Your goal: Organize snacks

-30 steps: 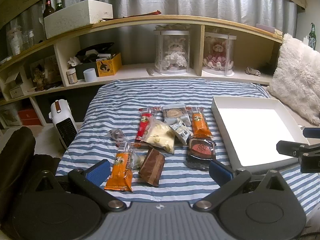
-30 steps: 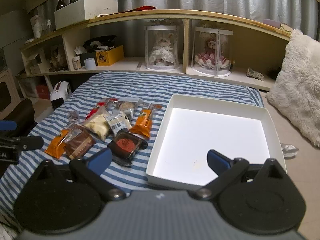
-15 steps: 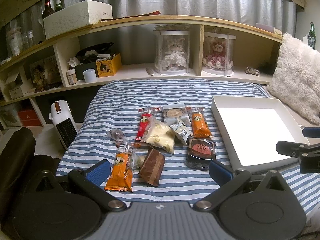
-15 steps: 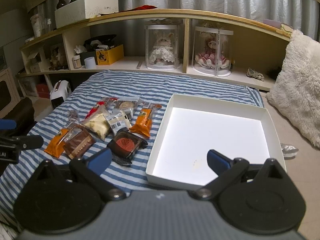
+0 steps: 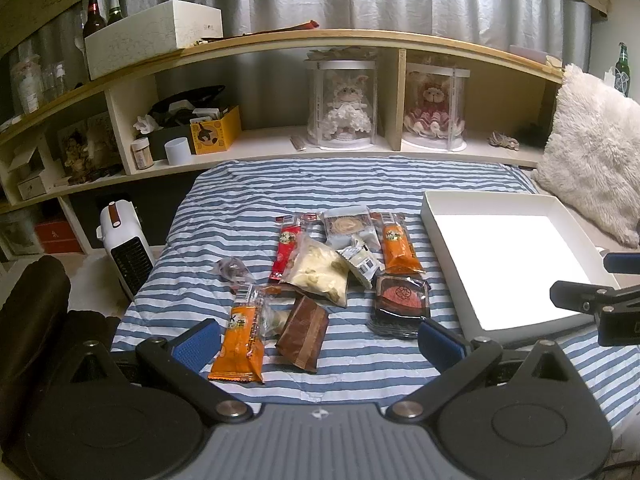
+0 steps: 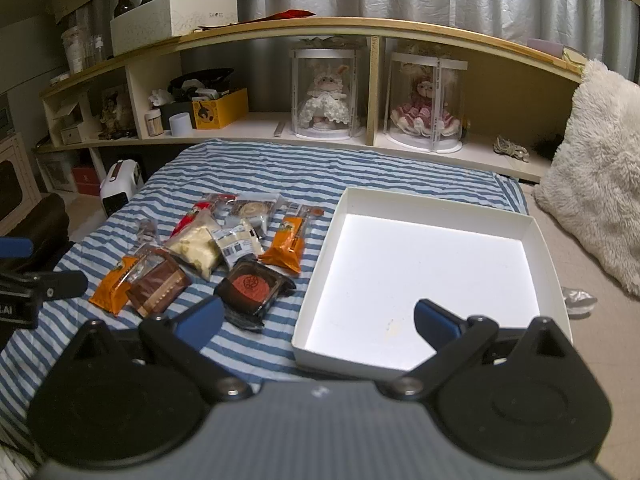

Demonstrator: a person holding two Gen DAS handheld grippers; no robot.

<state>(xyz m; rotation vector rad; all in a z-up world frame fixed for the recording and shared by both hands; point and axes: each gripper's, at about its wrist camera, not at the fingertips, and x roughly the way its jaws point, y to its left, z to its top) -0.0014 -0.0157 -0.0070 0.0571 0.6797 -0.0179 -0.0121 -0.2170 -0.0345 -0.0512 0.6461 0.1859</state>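
Nothing picked yet: my left gripper [image 5: 318, 338] and right gripper [image 6: 316, 318] hover wide, empty; next, grab the nearest orange packet [image 5: 240, 336] for the white box [image 6: 536, 240].

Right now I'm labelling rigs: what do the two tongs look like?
Left tongs and right tongs match: black fan-shaped links with silver pivot pins, blue textured pads, and a grey body bearing a small white mark.
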